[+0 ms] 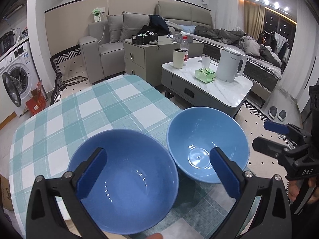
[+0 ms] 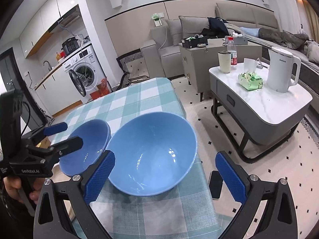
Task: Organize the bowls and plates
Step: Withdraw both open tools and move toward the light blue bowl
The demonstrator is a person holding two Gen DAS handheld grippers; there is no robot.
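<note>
2 blue bowls (image 1: pixel 127 181) (image 1: pixel 207 137); tablecloth (image 1: pixel 95 107) teal-white check; gripper pads (image 2: pixel 100 177) blue; kettle (image 1: pixel 229 63) white.

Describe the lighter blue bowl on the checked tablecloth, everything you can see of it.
The lighter blue bowl is a deep, round, glossy bowl, ceramic by its look, empty, with a circular well at its bottom and light glints inside. It stands upright on the checked tablecloth, near the table's right edge, close beside the darker blue bowl; whether their rims touch cannot be told. The right gripper hangs open before it, one pad left of its near rim, the other off the table's side. Nothing grips it.
</note>
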